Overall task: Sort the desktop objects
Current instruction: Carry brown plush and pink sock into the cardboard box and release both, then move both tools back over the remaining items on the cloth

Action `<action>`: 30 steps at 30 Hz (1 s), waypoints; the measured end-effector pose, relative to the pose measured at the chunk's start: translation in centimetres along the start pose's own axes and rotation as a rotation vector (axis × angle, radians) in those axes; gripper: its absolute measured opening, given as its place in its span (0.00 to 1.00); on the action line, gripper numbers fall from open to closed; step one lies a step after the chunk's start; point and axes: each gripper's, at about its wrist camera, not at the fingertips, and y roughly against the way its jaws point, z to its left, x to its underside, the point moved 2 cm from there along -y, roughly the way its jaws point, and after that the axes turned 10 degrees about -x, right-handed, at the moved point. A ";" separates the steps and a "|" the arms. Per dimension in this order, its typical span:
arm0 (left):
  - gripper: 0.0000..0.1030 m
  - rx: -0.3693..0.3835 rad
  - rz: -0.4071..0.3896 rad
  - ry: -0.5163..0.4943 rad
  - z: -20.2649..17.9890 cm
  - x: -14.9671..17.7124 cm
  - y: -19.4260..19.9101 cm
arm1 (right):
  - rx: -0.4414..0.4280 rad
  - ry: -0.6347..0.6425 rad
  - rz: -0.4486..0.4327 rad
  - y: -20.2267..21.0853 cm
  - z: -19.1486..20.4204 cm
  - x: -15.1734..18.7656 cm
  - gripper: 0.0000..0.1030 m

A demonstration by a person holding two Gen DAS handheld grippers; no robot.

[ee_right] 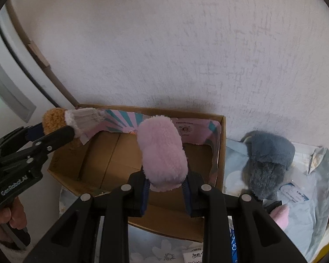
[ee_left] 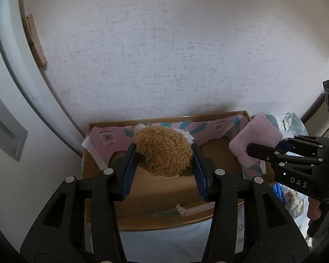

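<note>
My left gripper (ee_left: 164, 151) is shut on a brown curly plush toy (ee_left: 163, 151) with a white end, held above an open cardboard box (ee_left: 162, 217). It also shows in the right wrist view (ee_right: 54, 122) at the left. My right gripper (ee_right: 165, 179) is shut on a pink fluffy slipper (ee_right: 162, 155), held over the same box (ee_right: 171, 225). The pink slipper (ee_left: 252, 140) shows at the box's right edge in the left wrist view. The box has a pink and teal patterned lining (ee_right: 193, 129) and looks empty inside.
A grey fluffy slipper (ee_right: 267, 164) lies on a silvery plastic bag (ee_right: 313, 208) right of the box. Another pink plush piece (ee_right: 280, 217) lies in front of it. A white textured wall (ee_left: 164, 54) stands right behind the box. A white door (ee_left: 8, 131) is at the left.
</note>
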 end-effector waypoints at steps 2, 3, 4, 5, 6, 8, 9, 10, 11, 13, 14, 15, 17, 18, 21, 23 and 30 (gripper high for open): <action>0.58 -0.004 0.004 0.011 0.2 0.1 -0.2 | 0.009 -0.011 0.022 -0.8 -0.1 -0.2 0.28; 0.80 -0.008 0.004 0.019 0.3 0.1 -0.2 | 0.019 -0.011 0.032 -1.4 0.0 -0.3 0.35; 1.00 -0.017 -0.001 0.026 0.4 0.1 -0.2 | 0.037 -0.006 0.045 -1.7 0.0 -0.2 0.51; 0.99 -0.032 -0.009 0.030 0.5 0.1 -0.2 | 0.045 0.001 0.049 -1.8 0.0 0.0 0.60; 0.99 -0.043 -0.024 0.027 0.5 0.2 0.0 | 0.051 0.010 0.049 -1.9 0.0 0.2 0.77; 0.99 -0.051 -0.017 0.012 0.3 0.1 -0.1 | 0.058 0.034 0.037 -2.0 0.2 0.5 0.83; 0.99 -0.062 -0.010 0.002 0.1 0.1 -0.1 | 0.066 0.045 0.034 -1.9 0.3 0.6 0.83; 0.99 -0.067 -0.007 -0.003 0.0 0.1 -0.2 | 0.073 0.052 0.032 -1.8 0.3 0.6 0.83; 0.99 -0.064 -0.006 -0.005 0.0 0.1 -0.2 | 0.077 0.059 0.030 -1.7 0.4 0.6 0.83; 0.99 -0.051 -0.004 0.002 -0.1 0.2 0.2 | 0.076 0.064 0.025 -1.3 0.4 0.5 0.83; 0.99 -0.045 -0.003 0.005 -0.1 0.2 0.3 | 0.074 0.063 0.023 -1.1 0.3 0.5 0.83; 0.99 -0.042 -0.003 0.005 -0.1 0.2 0.4 | 0.073 0.062 0.024 -0.9 0.2 0.5 0.83; 0.99 -0.045 -0.002 -0.001 -0.3 0.2 0.3 | 0.072 0.062 0.028 -0.6 0.0 0.5 0.83; 0.99 -0.051 -0.003 -0.008 -0.5 0.1 0.5 | 0.072 0.062 0.028 -0.5 0.0 0.6 0.83; 0.99 -0.052 -0.002 -0.014 -0.8 0.2 0.5 | 0.072 0.067 0.026 0.0 -0.1 0.7 0.83; 0.99 -0.040 -0.001 -0.010 -1.1 0.3 0.6 | 0.070 0.069 0.024 0.4 -0.1 0.8 0.83; 0.99 -0.029 -0.008 -0.025 -2.5 0.8 1.4 | 0.063 0.068 0.009 1.8 -0.1 1.3 0.83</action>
